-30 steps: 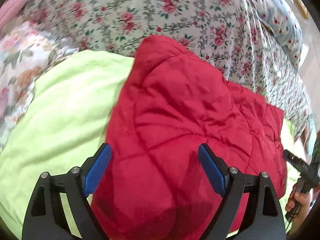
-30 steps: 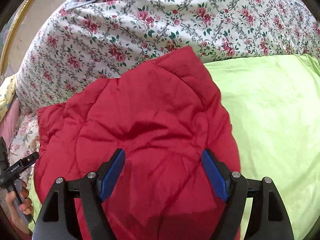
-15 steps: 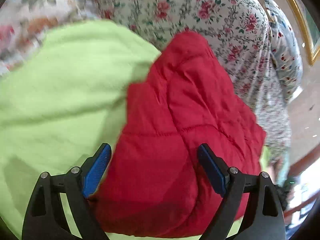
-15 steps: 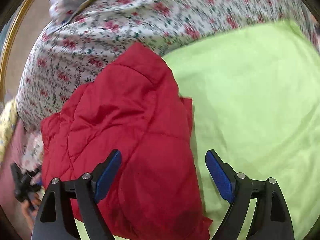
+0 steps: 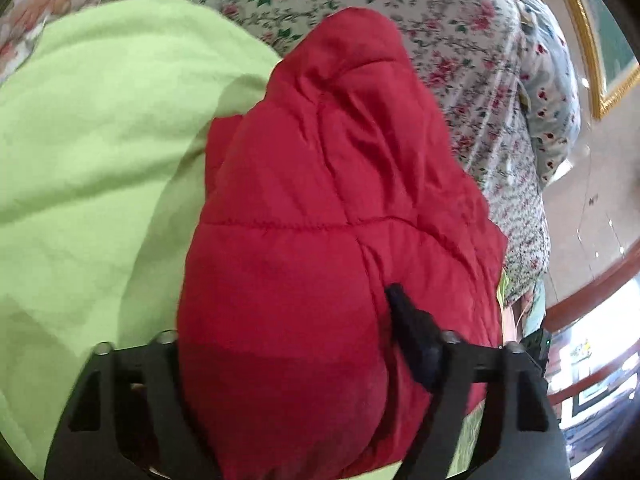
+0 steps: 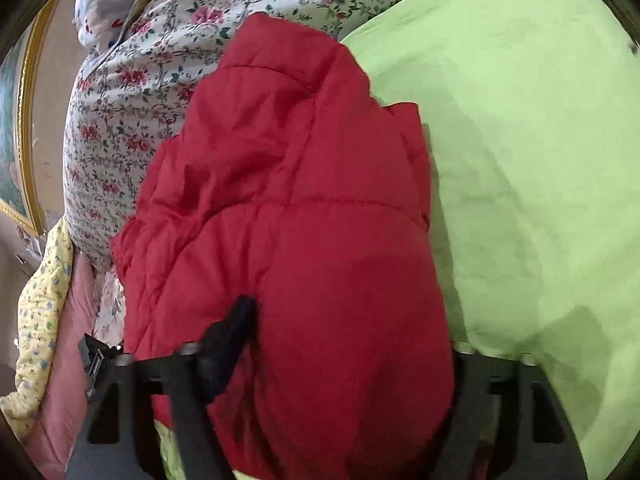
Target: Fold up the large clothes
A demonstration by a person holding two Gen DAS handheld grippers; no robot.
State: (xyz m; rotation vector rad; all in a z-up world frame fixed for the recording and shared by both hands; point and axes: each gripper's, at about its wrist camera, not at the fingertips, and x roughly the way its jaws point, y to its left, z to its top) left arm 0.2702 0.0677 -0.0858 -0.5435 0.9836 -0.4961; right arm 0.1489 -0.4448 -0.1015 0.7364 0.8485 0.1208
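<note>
The red quilted jacket (image 5: 320, 208) lies bunched on a lime-green sheet (image 5: 92, 152) spread over the bed, its far end reaching the flowered quilt (image 5: 460, 52) behind it. Its near end bulges up between the fingers of both my claws. My left claw (image 5: 288, 332) is closing on that padded bulk: one finger presses a dent into the red fabric on the right, while the other is hidden behind the jacket's edge. My right claw (image 6: 352, 332) is closing too, with its left finger sunk into a fold of the jacket (image 6: 304, 240) and its other finger buried under the cloth beside the green sheet (image 6: 520, 160). Both claws stand about half open around thick padding. At the far side, beyond the quilt (image 6: 132, 92), a gold picture frame (image 5: 588, 40) hangs on the wall.
</note>
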